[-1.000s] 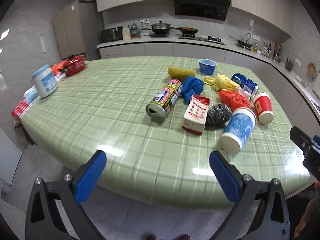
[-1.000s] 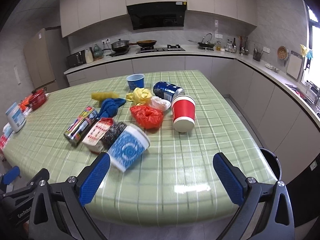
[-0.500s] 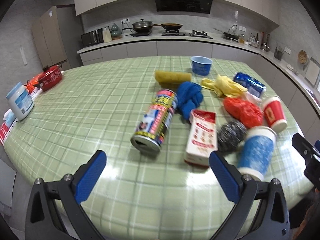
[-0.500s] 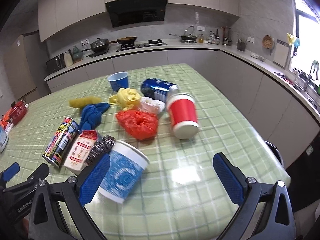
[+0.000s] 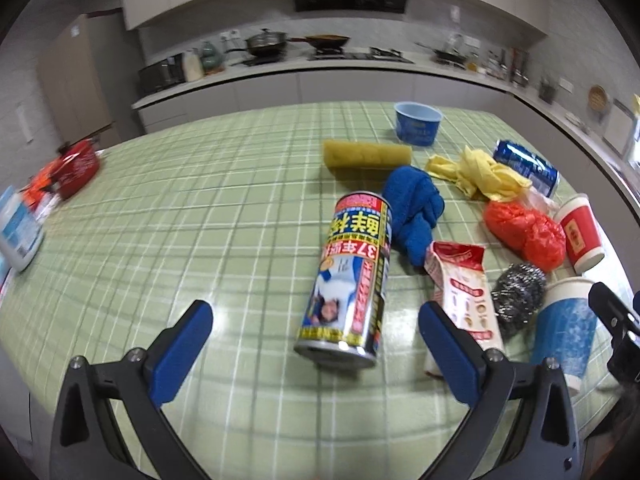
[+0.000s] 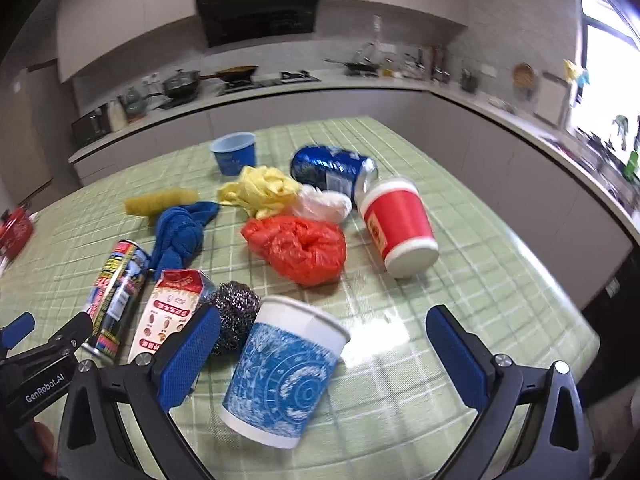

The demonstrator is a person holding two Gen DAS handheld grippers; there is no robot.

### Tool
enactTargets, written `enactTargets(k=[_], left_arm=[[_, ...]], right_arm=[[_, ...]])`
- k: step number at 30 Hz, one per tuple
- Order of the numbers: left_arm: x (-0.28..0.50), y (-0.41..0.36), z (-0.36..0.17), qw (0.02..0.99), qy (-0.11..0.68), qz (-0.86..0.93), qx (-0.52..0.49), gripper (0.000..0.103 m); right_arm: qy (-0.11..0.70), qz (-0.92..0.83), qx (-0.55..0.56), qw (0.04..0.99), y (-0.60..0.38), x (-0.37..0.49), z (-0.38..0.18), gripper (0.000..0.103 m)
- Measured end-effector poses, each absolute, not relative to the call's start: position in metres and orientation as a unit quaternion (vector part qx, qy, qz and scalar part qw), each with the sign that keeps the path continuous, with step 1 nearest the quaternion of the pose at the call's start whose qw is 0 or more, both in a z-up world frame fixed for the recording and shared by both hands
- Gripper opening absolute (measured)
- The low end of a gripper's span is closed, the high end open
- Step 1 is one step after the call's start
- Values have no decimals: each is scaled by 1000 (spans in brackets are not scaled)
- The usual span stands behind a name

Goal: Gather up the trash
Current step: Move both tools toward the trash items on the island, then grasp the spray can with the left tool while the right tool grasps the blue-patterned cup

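Trash lies scattered on a green checked table (image 5: 180, 208). A printed spray can (image 5: 348, 276) lies on its side just ahead of my open left gripper (image 5: 316, 332), between the lines of its blue fingers. Right of the can are a red-and-white carton (image 5: 464, 292), a steel scourer (image 5: 518, 292) and a blue cloth (image 5: 414, 212). A tipped blue paper cup (image 6: 284, 376) lies between the fingers of my open right gripper (image 6: 324, 344), nothing gripped. Farther off lie a red bag (image 6: 300, 248), a red cup (image 6: 396, 226), a blue can (image 6: 332, 170) and a yellow glove (image 6: 260, 190).
A yellow sponge roll (image 5: 366, 156) and an upright small blue cup (image 5: 416, 122) sit at the far side. A white jar (image 5: 18, 232) and red items (image 5: 72, 166) stand at the table's left end. Kitchen counters (image 6: 280, 92) run behind and to the right.
Both grippers have moved forward over the table edge toward the pile; the spray can and the blue cup now lie much closer, between the fingers. Both stay open.
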State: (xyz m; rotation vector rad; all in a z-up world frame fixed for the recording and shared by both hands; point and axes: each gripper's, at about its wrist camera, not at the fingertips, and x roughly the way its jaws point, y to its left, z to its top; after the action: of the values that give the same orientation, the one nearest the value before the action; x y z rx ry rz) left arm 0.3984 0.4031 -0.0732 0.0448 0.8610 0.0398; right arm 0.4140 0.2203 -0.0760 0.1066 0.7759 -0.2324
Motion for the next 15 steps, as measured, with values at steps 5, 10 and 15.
enactTargets(k=[5,10,15], left_arm=[[419,407,-87,902,428,-33,42,99],[433,407,-103,884,459,-79,41,81],[440,407,-113,872,476,-112,24,54]], right_arm=[[390,-161,74,904,229,416,-94,103],[399,-187,85,894,236,414,-106,103],[405,-198,96,887,236,415,-117,96]])
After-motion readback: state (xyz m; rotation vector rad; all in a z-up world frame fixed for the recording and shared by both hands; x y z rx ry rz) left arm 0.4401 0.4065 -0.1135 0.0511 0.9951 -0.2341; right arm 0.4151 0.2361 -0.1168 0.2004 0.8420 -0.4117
